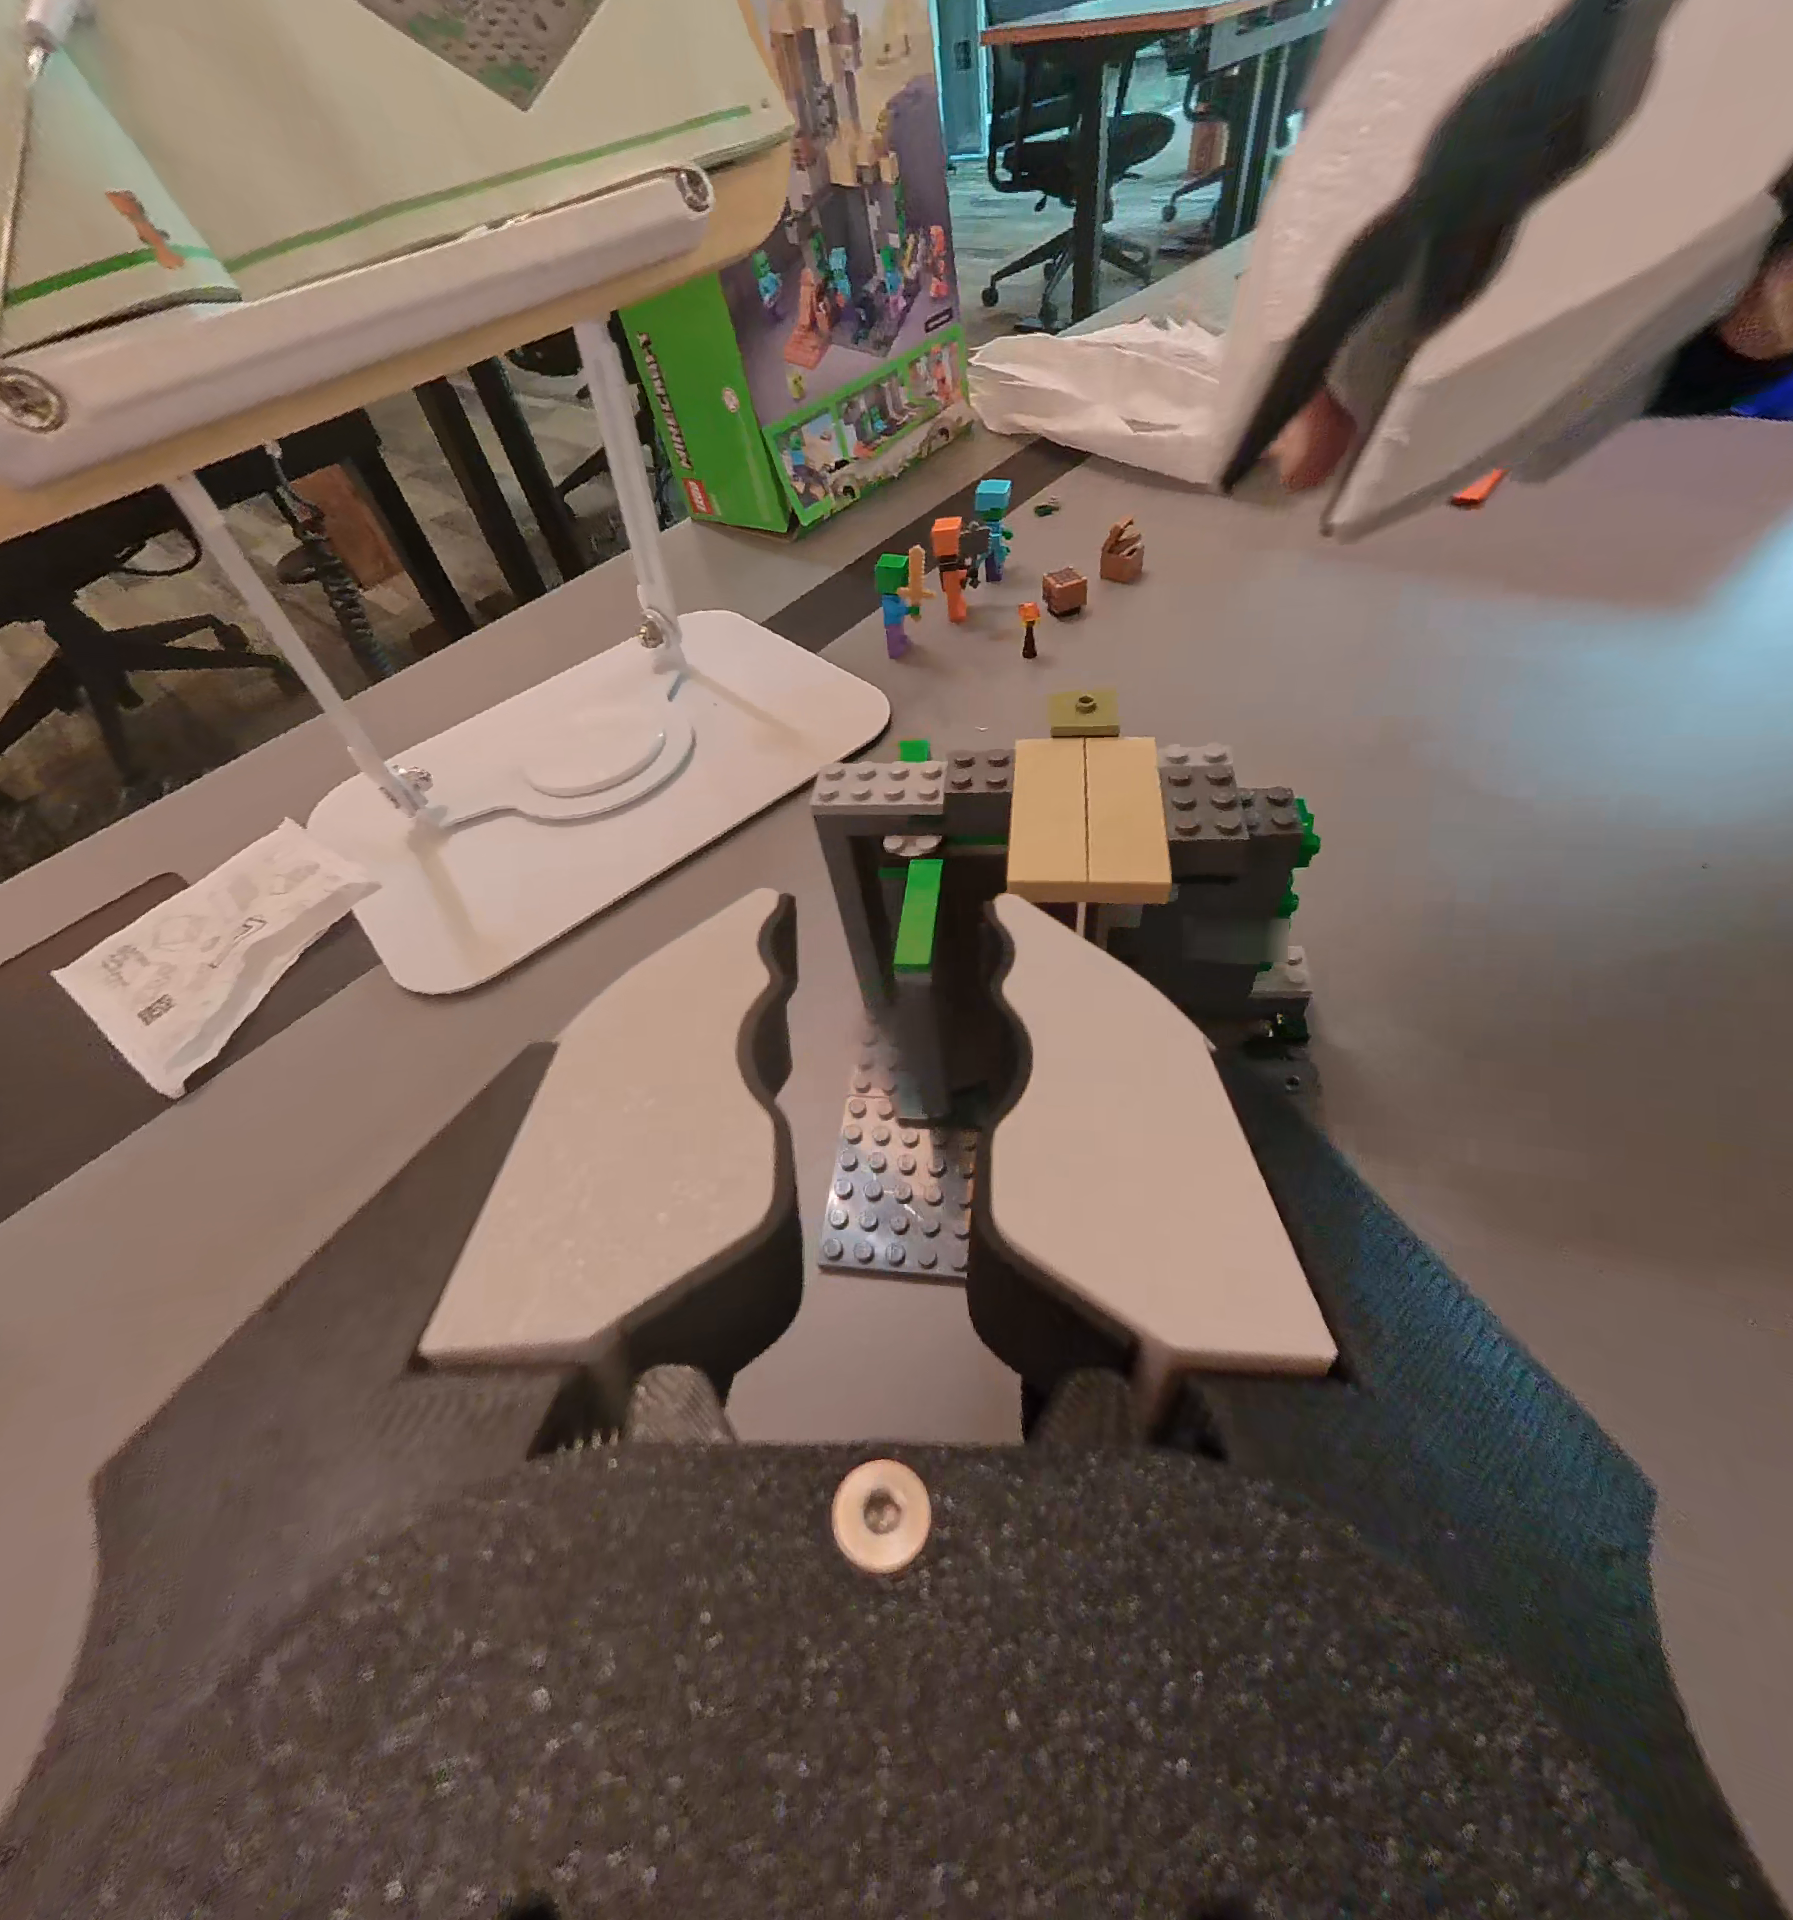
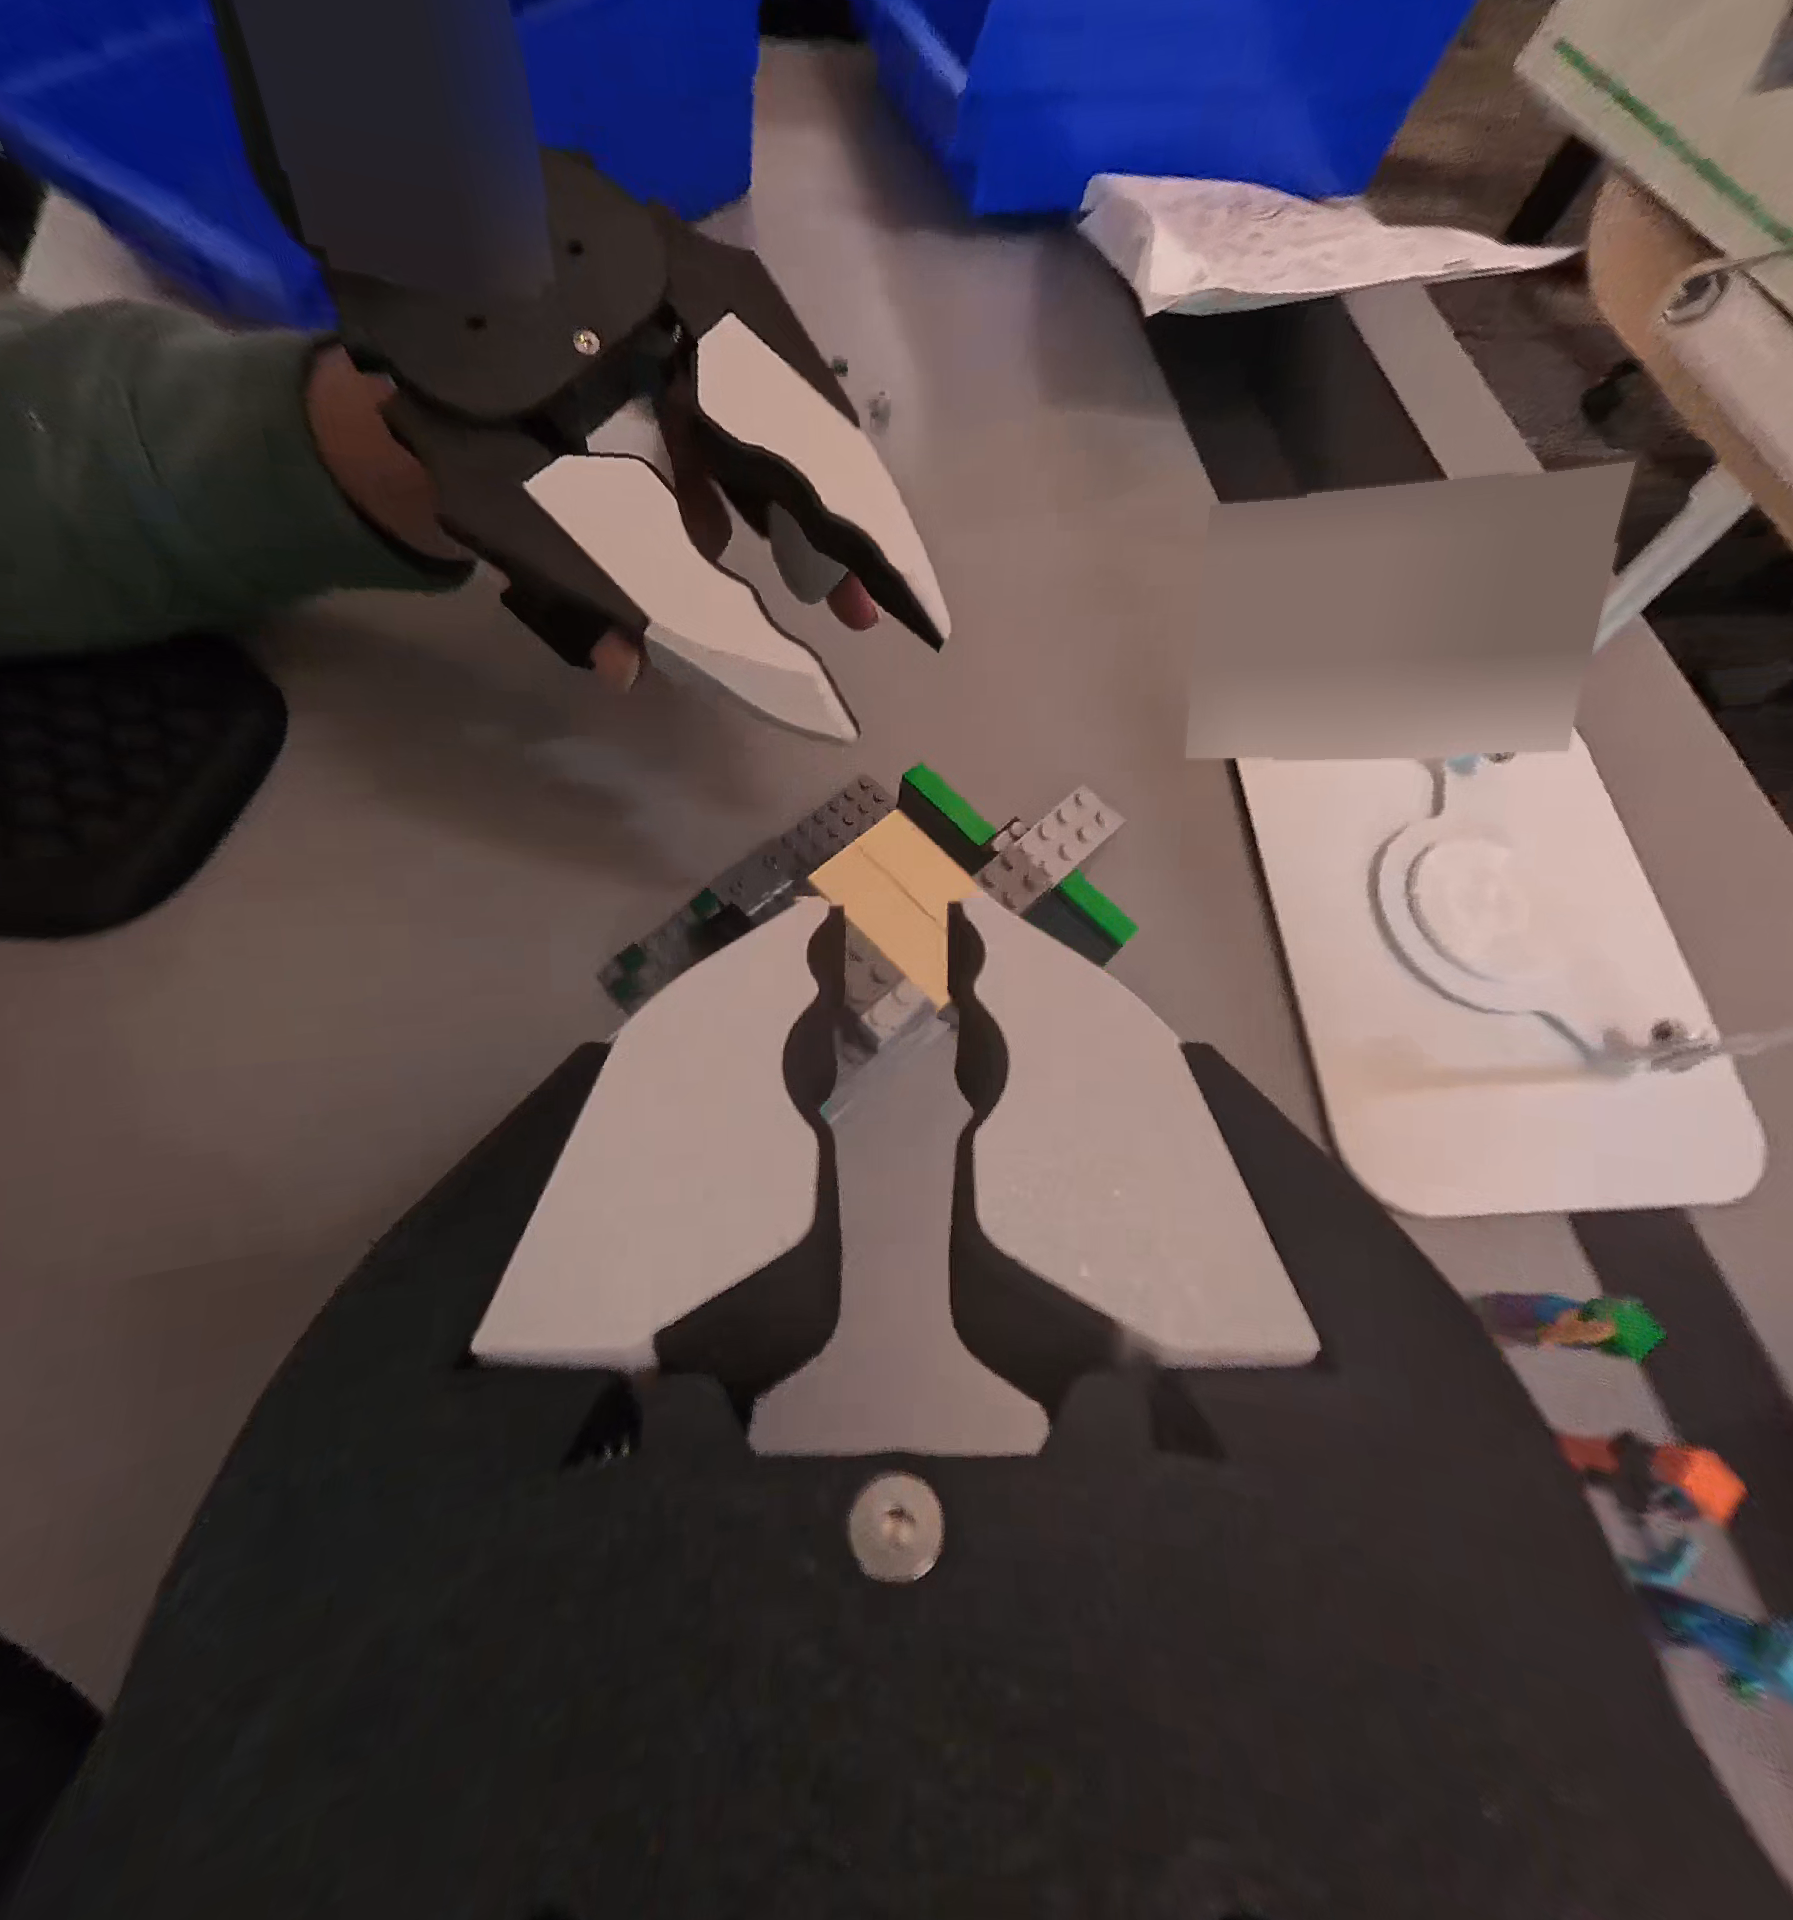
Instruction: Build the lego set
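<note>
On the grey table (image 1: 1494,831), with the half-built lego set (image 1: 1058,883) standing between them, you are hovering both the left gripper (image 1: 892,914) and right gripper (image 2: 892,914) parted and empty, risking knocking its tan tiles (image 2: 897,904) loose
</note>
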A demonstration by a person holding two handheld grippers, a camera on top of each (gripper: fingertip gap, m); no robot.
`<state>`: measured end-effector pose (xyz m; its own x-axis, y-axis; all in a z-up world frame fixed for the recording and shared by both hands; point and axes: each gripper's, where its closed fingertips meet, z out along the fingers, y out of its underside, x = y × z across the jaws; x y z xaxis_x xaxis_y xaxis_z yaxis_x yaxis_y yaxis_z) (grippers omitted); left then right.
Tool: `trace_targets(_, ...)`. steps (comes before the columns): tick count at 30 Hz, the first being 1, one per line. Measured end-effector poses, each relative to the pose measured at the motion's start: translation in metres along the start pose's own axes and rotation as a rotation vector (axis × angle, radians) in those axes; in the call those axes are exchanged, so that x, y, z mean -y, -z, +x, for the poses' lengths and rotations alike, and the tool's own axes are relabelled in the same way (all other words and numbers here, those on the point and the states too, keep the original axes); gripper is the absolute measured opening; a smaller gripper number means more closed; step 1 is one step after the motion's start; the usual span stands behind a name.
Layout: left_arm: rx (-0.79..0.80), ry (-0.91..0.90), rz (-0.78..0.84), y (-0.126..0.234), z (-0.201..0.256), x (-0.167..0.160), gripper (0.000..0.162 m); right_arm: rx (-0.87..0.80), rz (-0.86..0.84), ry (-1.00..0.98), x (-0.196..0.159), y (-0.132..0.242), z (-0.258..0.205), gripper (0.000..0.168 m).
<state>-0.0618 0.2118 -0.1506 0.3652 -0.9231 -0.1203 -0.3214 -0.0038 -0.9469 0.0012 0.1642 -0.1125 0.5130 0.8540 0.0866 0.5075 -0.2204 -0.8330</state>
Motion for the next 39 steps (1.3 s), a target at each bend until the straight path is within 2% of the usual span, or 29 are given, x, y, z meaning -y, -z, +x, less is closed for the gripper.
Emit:
trace_targets(7, 0.032, 0.019, -0.018, -0.001, -0.008, -0.01, 0.033, -0.089, 0.132, -0.193, -0.022, 0.006, -0.011, 0.026)
trace_targets(16, 0.043, 0.013, -0.031, -0.002, -0.01, -0.015, 0.033, -0.199, 0.223, -0.371, -0.044, 0.007, -0.012, 0.031)
trace_targets(21, 0.04, 0.005, -0.045, -0.004, -0.008, -0.019, 0.033, -0.281, 0.209, -0.346, -0.052, 0.002, -0.007, 0.033)
trace_targets(27, 0.038, -0.012, -0.061, -0.007, -0.005, -0.022, 0.033, -0.297, 0.199, -0.331, -0.057, -0.006, -0.011, 0.035)
trace_targets(39, 0.0, -0.049, -0.113, -0.017, 0.007, -0.036, 0.033, -0.402, 0.083, -0.258, -0.075, -0.039, -0.014, 0.042)
